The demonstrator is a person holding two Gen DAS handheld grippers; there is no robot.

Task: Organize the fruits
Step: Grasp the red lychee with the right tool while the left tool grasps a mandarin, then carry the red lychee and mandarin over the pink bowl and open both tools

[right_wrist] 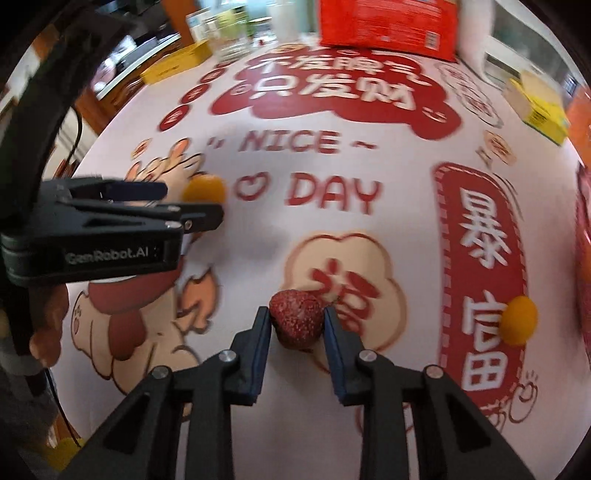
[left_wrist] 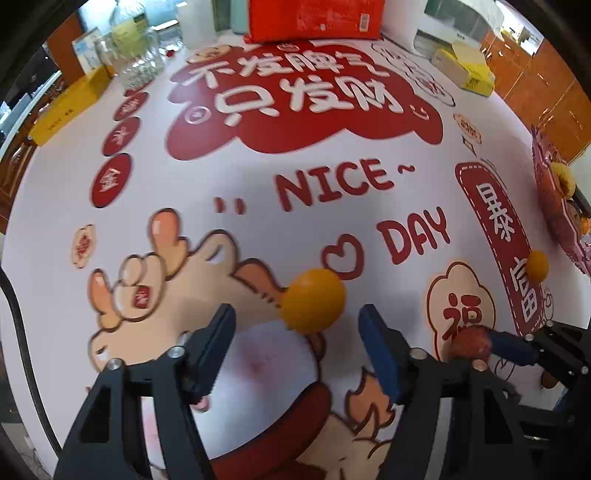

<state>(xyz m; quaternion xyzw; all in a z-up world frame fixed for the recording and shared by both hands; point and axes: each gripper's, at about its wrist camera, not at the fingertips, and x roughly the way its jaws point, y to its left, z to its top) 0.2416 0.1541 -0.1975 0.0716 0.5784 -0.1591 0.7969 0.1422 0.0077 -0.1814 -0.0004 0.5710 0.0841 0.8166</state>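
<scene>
Two round orange fruits [left_wrist: 313,301] [left_wrist: 536,265] and one red strawberry [right_wrist: 296,318], tip toward the camera, lie on the printed surface [left_wrist: 258,177]. Left gripper [left_wrist: 297,343] fingers spread; right gripper [right_wrist: 295,332] fingers pinch the strawberry.

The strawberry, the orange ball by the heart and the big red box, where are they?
strawberry [right_wrist: 295,319], right wrist view, middle of its bumpy front.
orange ball [left_wrist: 314,301], left wrist view, centre of its round face.
red box [left_wrist: 316,18], left wrist view, front panel.

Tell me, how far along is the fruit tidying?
Some fruit already sits in the red container at the table's right edge. In hand: the right gripper closes around a strawberry, and the open left gripper reaches for an orange. Another orange still waits.
</scene>
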